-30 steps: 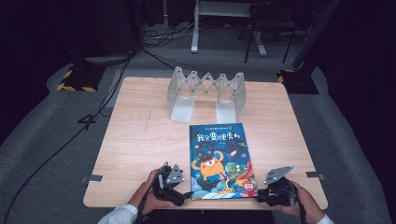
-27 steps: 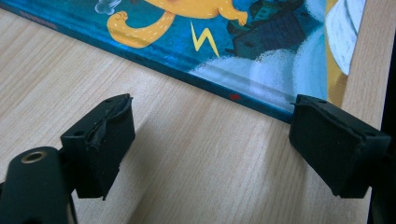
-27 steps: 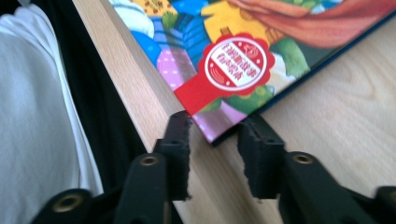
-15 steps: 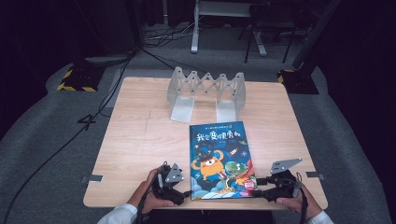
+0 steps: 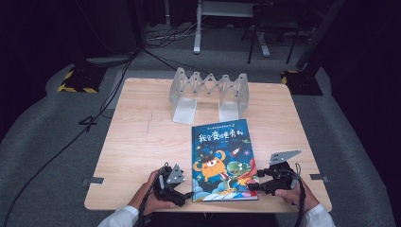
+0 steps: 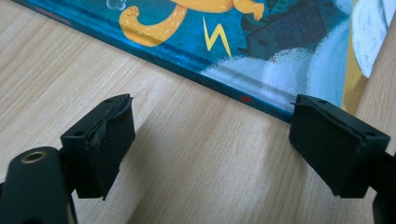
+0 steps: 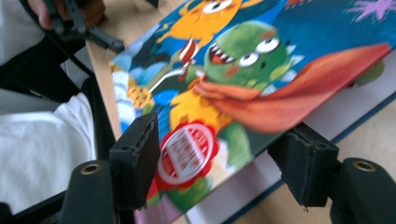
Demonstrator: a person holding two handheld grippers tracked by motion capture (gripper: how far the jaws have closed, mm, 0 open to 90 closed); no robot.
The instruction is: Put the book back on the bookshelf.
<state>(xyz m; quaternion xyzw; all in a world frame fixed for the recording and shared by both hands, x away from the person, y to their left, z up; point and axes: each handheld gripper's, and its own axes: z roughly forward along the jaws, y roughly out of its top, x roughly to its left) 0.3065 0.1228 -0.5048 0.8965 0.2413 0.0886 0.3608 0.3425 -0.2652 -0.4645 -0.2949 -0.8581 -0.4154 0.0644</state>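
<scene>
The picture book (image 5: 222, 161) lies flat on the table (image 5: 137, 142), at the near edge, right between the two hands. The left gripper (image 5: 176, 189) sits just off the book's spine-side edge, its jaws standing apart with nothing but bare wood between them; in the left gripper view the book's edge (image 6: 224, 79) runs just beyond the fingertips, apart from one pad and about touching the tip of the other. That hand looks to be waiting, or ready to steady the book.

The right gripper (image 5: 255, 185) is at the book's near right corner. In the right gripper view the front cover (image 7: 261, 93) is lifted off the white pages below it, and its corner hangs between the two pads. The jaws have just been opening, and now the pads stand to either side of the cover; I see no pinch on it, though it may rest against one of them.

So, as I judge it, the opening of the book is barely begun: the cover's corner is raised a little, the rest of the book is flat and closed. What is left is nearly everything: taking a firmer hold and swinging the cover over toward the left gripper's side. The grey folding rack (image 5: 208, 90) stands well beyond both grippers, untouched.
</scene>
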